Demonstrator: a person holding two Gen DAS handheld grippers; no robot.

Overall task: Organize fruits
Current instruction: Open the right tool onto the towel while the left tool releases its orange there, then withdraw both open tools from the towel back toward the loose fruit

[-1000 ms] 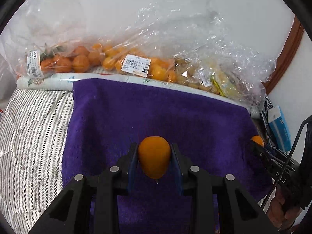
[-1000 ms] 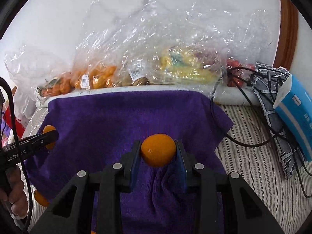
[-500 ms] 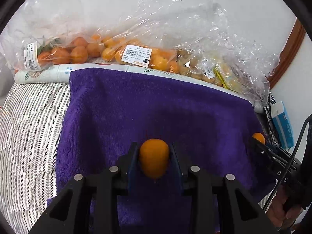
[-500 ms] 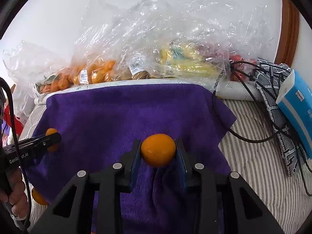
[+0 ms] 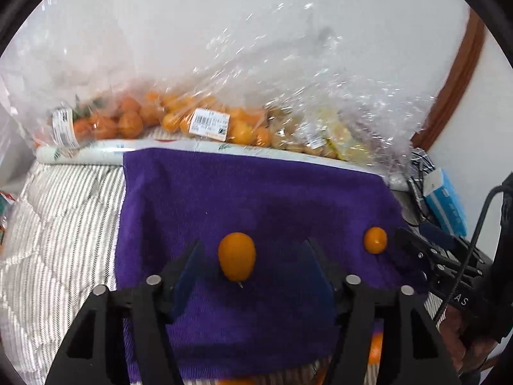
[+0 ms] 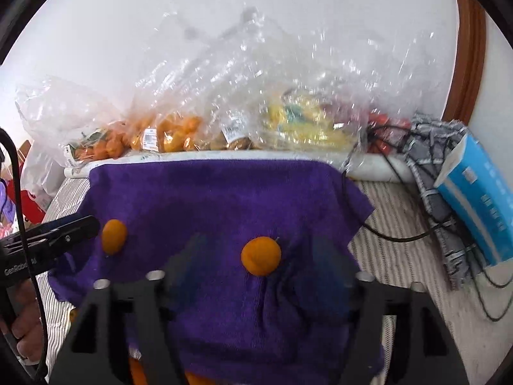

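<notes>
An oval orange fruit (image 5: 237, 256) lies on the purple towel (image 5: 256, 186) between the fingers of my left gripper (image 5: 251, 248). Its jaws are opening and the pads stand clear of the fruit on both sides. A rounder orange fruit (image 6: 261, 256) rests on the same towel (image 6: 208, 199) between the blurred fingers of my right gripper (image 6: 258, 252), whose jaws are opening too, with no contact. Each wrist view also catches the other fruit: the round fruit (image 5: 375, 240) beside the right gripper's fingers (image 5: 413, 242), the oval fruit (image 6: 113, 235) by the left gripper's fingers (image 6: 64, 229).
Clear plastic bags of orange fruit (image 5: 205, 122) and yellow fruit (image 6: 298, 122) line the white wall behind the towel. A blue box (image 6: 477, 199), a grey cloth and black cables (image 6: 394, 237) lie right on the striped bedding (image 5: 64, 224). More orange fruit (image 6: 195, 378) peeks out under the towel's front edge.
Both grippers were shut on their fruits; now both have opened and the fruits lie loose on the towel. Both hands have lifted a little, so the scene sits lower and farther.
</notes>
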